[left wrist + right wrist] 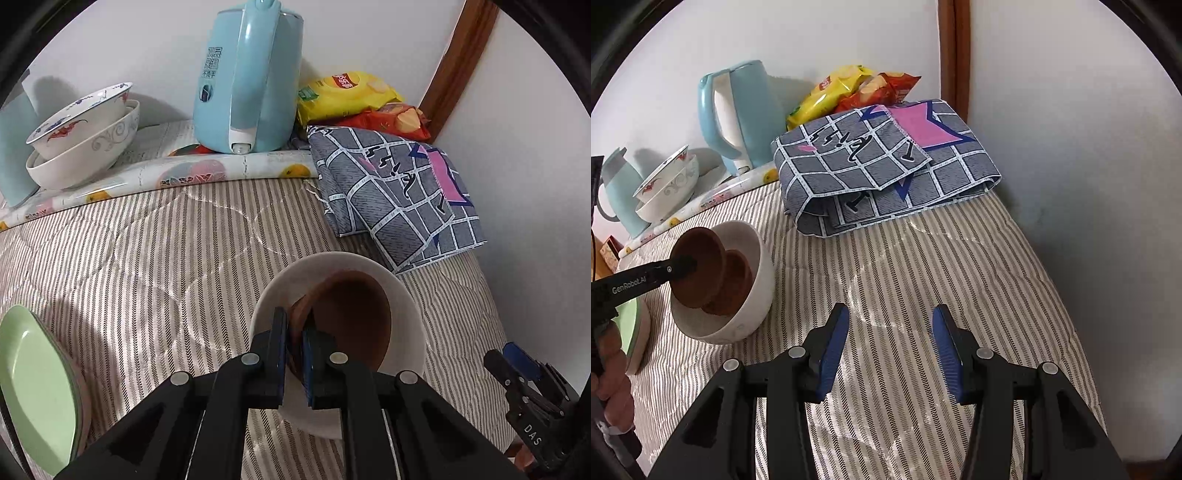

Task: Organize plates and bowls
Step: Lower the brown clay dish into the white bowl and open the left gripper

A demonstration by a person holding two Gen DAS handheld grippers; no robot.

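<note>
My left gripper (295, 325) is shut on the near rim of a brown bowl (351, 317), which leans tilted inside a white bowl (406, 306) on the striped quilt. The right wrist view shows the left gripper (689, 264) clamped on that brown bowl (698, 258), with a second, smaller brown bowl (738, 275) under it in the white bowl (753, 317). My right gripper (890, 332) stands open above bare quilt, to the right of the white bowl, with nothing between its fingers. A green plate (37, 387) lies on another plate at the left.
Two stacked white patterned bowls (85, 136) sit at the back left beside a light blue kettle (251, 74). A folded grey checked cloth (399, 199) and snack bags (343, 92) fill the back right corner by the wall. A hand (613, 376) holds the left gripper.
</note>
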